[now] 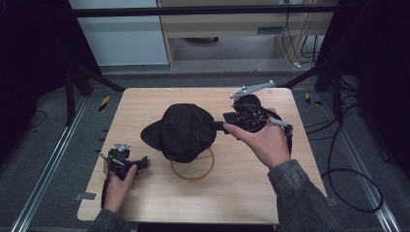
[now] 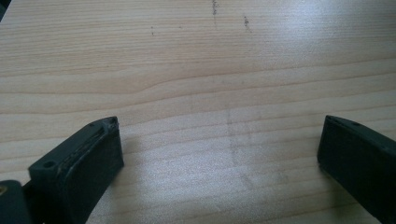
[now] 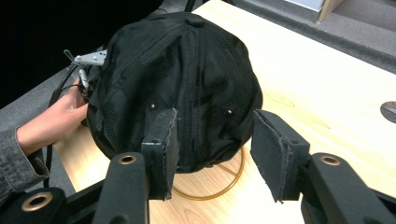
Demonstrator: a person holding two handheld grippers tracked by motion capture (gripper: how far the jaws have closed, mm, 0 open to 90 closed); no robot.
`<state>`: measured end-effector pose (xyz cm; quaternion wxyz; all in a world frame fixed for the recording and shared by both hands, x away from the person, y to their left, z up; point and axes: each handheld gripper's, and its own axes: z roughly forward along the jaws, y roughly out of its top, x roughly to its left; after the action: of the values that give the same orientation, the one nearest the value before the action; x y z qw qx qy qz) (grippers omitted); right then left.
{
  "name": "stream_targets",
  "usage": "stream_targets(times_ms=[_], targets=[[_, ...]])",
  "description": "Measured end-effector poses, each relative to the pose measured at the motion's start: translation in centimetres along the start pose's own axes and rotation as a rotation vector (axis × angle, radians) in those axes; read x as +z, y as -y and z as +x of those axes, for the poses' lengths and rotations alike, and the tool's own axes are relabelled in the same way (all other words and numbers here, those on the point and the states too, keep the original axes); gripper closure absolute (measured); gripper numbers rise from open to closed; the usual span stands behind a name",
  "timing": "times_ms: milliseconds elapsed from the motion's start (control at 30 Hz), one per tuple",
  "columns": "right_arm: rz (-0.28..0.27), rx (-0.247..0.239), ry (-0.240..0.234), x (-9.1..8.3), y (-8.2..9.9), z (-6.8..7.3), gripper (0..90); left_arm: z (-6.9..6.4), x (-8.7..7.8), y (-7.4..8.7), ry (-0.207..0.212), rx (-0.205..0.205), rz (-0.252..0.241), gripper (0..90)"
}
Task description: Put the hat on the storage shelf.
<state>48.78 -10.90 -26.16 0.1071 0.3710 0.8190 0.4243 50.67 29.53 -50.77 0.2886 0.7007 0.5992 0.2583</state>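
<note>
A black baseball cap (image 1: pixel 186 130) stands in the middle of the wooden table (image 1: pixel 251 193), its brim pointing left, propped over a thin wooden ring (image 1: pixel 194 170). My right gripper (image 1: pixel 220 126) reaches in from the right at the cap's back edge. In the right gripper view the jaws stand apart around the cap's (image 3: pixel 177 84) lower rim: one pad (image 3: pixel 163 149) lies against the fabric and the other pad (image 3: pixel 275 154) is off it, so the right gripper (image 3: pixel 215 147) is open. My left gripper (image 1: pixel 141 163) rests low at the table's front left, open (image 2: pixel 219 140) over bare wood.
The wooden ring (image 3: pixel 224 186) shows under the cap. A round hole (image 3: pixel 388 111) marks the tabletop off to one side. Black frame bars and cables surround the table on grey floor. The person's left hand (image 3: pixel 51 121) lies beyond the cap in the right gripper view.
</note>
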Motion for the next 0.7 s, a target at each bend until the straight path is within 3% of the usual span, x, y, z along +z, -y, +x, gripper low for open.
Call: stream_targets(times_ms=[700], targets=[[-0.018, 0.048, 0.037, -1.5, 1.8, -1.8, 49.2, 0.0, 0.0, 0.0, 0.0, -0.001, 0.0, 0.0]])
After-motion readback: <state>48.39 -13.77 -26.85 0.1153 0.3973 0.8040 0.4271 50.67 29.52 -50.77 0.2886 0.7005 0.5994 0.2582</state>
